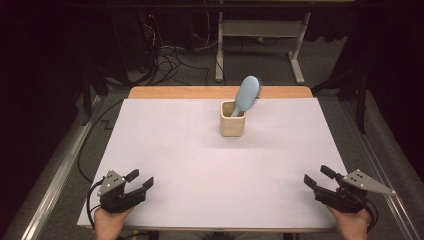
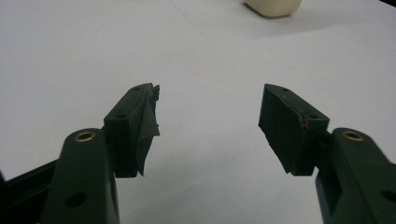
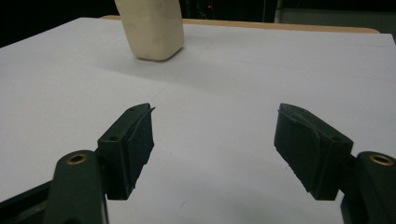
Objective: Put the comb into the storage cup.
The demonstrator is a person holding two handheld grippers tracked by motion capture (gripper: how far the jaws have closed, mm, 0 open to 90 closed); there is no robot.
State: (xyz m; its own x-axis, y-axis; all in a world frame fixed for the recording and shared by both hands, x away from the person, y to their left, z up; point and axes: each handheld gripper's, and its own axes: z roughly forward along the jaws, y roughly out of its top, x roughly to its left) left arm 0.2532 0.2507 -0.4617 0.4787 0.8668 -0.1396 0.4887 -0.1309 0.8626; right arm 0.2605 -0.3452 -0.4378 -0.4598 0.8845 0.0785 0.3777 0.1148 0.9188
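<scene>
a: from the high view, where is everything?

b: a cream cup stands upright toward the far middle of the white table, with a light blue hairbrush standing in it, handle down, head leaning up and to the right. the left gripper sits at the near left corner and the right gripper at the near right, each in a hand, both well apart from the cup.

a: and the gripper views?

b: the left gripper view catches just the cup's bottom at the top edge, the rest cut off. the right gripper view shows the cup's lower body to the upper left, rim cut off, so the brush cannot be seen there. it also shows the table's wooden far edge.

a: jaws?

b: both grippers are released, jaws wide apart with bare table between them. the left gripper's left pad looks ragged along its edge; the right gripper's pads look rough too.

a: what's around?

b: behind the table, a dark floor with tangled cables and a grey frame's legs. nothing lies between the grippers and the cup.
</scene>
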